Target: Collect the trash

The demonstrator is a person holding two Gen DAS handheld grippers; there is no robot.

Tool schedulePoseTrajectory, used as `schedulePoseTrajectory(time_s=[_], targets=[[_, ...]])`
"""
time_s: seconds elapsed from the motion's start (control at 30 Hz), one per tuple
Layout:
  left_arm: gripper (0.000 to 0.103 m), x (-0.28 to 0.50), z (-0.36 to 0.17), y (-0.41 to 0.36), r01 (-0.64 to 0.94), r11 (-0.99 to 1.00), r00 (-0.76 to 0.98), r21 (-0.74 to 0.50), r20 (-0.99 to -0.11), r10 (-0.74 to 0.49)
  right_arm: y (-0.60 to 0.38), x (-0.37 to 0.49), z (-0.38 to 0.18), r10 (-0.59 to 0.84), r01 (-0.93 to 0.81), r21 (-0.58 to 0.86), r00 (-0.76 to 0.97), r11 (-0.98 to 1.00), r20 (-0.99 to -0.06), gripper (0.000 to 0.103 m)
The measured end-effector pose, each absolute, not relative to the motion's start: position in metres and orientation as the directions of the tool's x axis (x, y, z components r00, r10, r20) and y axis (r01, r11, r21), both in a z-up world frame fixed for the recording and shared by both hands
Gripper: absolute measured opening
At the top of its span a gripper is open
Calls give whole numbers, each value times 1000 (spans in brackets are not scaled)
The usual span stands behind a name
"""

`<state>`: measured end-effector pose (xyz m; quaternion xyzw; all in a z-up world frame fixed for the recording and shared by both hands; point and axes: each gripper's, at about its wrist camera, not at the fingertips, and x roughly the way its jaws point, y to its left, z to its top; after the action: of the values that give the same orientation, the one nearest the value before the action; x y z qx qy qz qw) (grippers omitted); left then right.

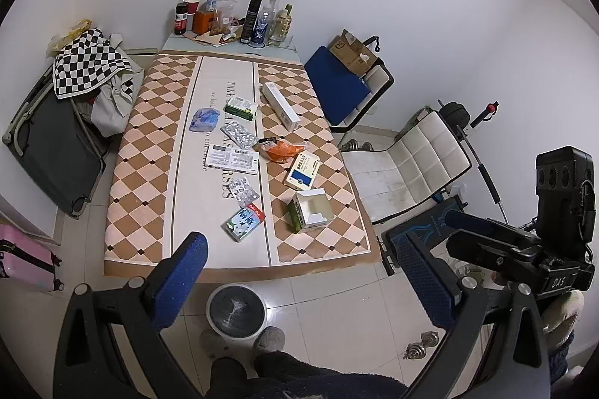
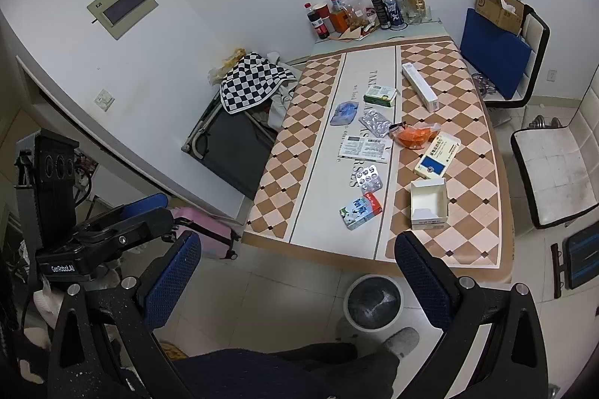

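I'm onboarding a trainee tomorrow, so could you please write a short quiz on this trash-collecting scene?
1. True or false: the left gripper and right gripper are both open and empty.
2. Where is the trash bin? A) on the table B) on the floor at the table's near edge C) on the white chair
3. Which item lies nearest the table's near edge: the milk carton or the long white box?

Key: 1 true; 2 B; 3 the milk carton.

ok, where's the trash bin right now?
On the floor at the table's near edge, the trash bin sits bottom centre in both views, by the person's feet.
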<state>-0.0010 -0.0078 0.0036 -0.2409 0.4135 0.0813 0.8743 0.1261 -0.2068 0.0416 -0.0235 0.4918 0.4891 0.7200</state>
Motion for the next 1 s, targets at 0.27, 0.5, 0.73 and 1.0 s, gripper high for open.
schedulePoseTrajectory(time_s=[0.27, 0.5, 0.73, 1.0], targets=[[103, 1, 6, -8, -342, 869, 647, -359, -760, -60, -208, 124, 40, 682, -727, 448, 39, 520, -730, 103], [103, -3, 4, -7, -343, 868, 652, -358, -756, -54, -208, 126, 39, 684, -724, 452, 38, 522, -729, 103], [103, -2, 3, -9, -343, 868, 652, -359, -756, -55, -208, 126, 39, 683, -725, 452, 35, 520, -729, 103], [103, -3, 2, -10, -342, 868, 654, -359, -755, -55, -207, 128, 38, 684, -724, 453, 37, 521, -728, 103]])
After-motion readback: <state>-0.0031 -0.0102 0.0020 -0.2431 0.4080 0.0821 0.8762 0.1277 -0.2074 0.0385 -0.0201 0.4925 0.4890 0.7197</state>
